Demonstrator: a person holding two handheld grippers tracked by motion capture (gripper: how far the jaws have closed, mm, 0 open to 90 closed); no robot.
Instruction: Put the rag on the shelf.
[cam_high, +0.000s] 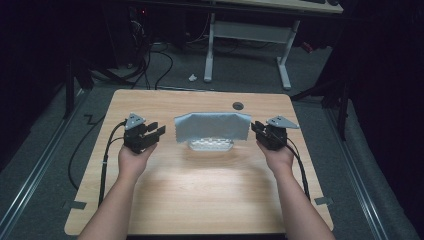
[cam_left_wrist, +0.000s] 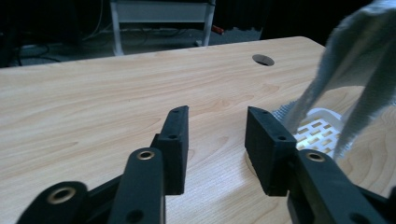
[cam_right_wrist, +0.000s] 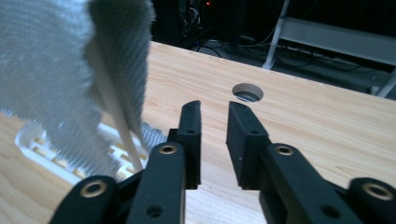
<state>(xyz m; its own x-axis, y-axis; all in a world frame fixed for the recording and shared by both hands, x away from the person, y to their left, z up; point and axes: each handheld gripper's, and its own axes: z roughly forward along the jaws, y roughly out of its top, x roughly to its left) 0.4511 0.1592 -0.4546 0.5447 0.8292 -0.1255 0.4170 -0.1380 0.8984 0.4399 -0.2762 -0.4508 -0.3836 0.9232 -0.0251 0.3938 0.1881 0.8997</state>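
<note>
One grey cloth (cam_high: 212, 126) drapes over one white basket (cam_high: 210, 144); two tools, left (cam_high: 154, 133) and right (cam_high: 258, 128), gape empty.

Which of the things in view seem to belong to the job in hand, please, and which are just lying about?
Likely in the job:
- grey cloth, draped upright over the basket
- white slotted basket under it
- left tool, open
- right tool, open

Just about:
- cable hole in the table
- white desk frame behind
- floor cables

Woven grey cloth (cam_high: 212, 126); matt wood table (cam_high: 200, 185).
</note>
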